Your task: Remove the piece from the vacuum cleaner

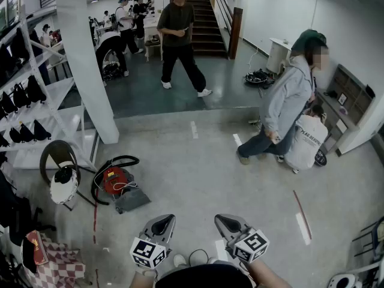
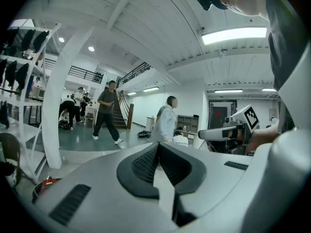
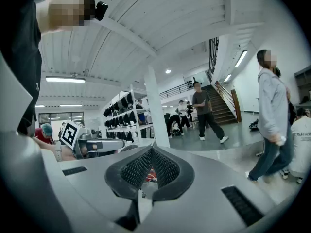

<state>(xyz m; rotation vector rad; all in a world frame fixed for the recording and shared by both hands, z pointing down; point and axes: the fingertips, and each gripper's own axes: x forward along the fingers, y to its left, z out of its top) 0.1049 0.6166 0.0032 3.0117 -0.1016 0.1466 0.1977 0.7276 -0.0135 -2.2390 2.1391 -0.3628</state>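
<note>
Nothing begun — the red vacuum cleaner (image 1: 117, 182) sits untouched on the floor (image 1: 204, 179), far left. Left tongs (image 1: 164, 221) and right tongs (image 1: 226, 221), held near, are each pressed together, empty — the whole removal remains.

Two hand-held tools: the left gripper (image 1: 161, 225) and right gripper (image 1: 231, 224) have pale grey shells, black ribbed pads (image 2: 143, 164) lining the jaws, and a white cube (image 1: 148, 252) with black square markers behind the jaws. The person's top (image 1: 204, 276) is dark.
</note>
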